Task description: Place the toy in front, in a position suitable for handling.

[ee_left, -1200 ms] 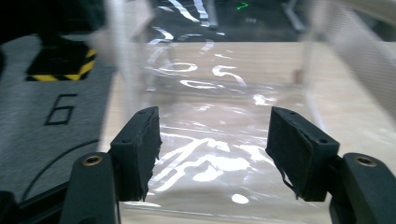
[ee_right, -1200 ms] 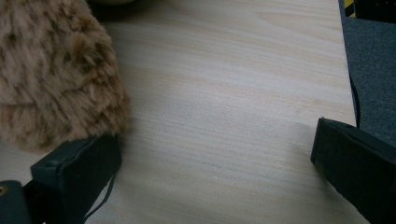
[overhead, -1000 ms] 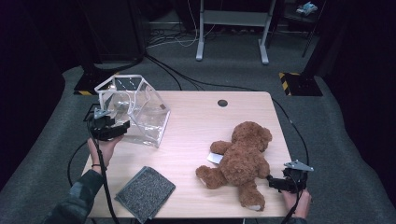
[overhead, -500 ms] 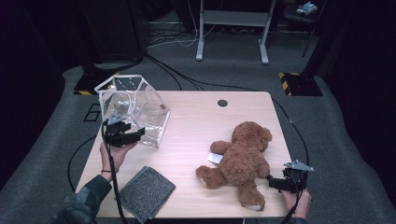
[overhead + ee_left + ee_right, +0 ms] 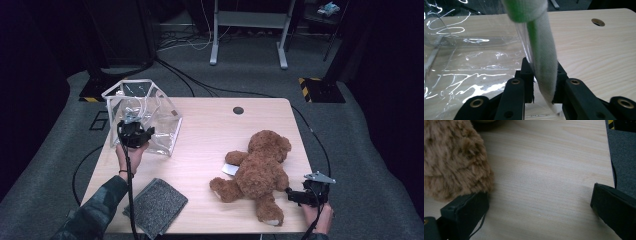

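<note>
Clear plastic bag point(image 5: 145, 120) sits at far-left of the tabletop point(image 5: 210, 130), mouth up and gaping, walls holding shape by themselves. Left gripper point(image 5: 134, 134) is at its near side; left gripper view shows the fingers point(image 5: 524, 75) having just been closing, and now clamped on the white-and-green fabric strap point(image 5: 541, 57) along the bag's edge, plastic film pinched in with it. Strap runs up out of the fingers, so grip is low on it. Makes sense imo: strap is the only stiff bit, film alone would slip or crumple.

Right gripper point(image 5: 300, 196) parked at near-right corner of the tabletop, fingers point(image 5: 466, 210) spread wide, nothing between them but bare wood. Left finger touches or nearly touches the brown fur of the teddy bear point(image 5: 257, 172), can't tell which. Bear lies on its back mid-right, feet toward the person, well apart from the bag. White tag or card point(image 5: 231, 170) just beside its arm.

Grey felt-like mat point(image 5: 156, 205) at near-left edge, corner overhanging, untouched.

My read: left hand anchors the bag and keeps the mouth open so the right can grab the bear by the leg and load it. Bear grab not yet made.
</note>
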{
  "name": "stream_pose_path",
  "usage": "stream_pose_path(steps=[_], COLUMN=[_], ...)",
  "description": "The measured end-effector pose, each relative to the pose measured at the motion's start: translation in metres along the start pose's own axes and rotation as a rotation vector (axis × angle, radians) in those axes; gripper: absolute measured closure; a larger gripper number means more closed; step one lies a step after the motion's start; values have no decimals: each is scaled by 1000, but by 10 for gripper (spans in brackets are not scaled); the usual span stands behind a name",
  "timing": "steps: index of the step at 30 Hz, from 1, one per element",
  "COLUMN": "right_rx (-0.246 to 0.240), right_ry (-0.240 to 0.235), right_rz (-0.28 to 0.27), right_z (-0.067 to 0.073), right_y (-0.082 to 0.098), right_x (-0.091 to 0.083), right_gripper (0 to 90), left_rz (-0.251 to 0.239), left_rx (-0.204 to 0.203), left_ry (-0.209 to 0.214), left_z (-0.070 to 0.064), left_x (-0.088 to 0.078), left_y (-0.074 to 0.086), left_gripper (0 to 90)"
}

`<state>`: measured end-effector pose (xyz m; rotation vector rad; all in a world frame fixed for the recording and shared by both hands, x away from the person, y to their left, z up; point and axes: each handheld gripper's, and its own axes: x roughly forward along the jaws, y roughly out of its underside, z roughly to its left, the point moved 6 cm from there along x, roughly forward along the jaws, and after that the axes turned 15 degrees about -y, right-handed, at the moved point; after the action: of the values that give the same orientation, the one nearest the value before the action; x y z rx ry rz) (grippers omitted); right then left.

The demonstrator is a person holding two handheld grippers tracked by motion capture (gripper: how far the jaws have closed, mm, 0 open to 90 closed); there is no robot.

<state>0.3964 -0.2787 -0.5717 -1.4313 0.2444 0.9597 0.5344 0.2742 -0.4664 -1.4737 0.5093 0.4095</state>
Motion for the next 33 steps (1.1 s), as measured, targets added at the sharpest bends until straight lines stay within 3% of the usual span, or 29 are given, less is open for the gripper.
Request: stream_pose_path(steps=[11,14,33], right_rx=[4,4,-3], right_ry=[2,2,0], right_rz=[0,1,-1], right_z=[0,0,-1], right_y=[0,0,0], right_x=[0,0,0], right_gripper=[11,11,12], left_rz=[-8,-11,7], left_rx=[-32,-18,-44], left_ry=[-31,-45,-99], left_z=[2,5,18], left_x=[17,21,48], left_y=[-17,-20,-38], left_gripper=[793,792,790])
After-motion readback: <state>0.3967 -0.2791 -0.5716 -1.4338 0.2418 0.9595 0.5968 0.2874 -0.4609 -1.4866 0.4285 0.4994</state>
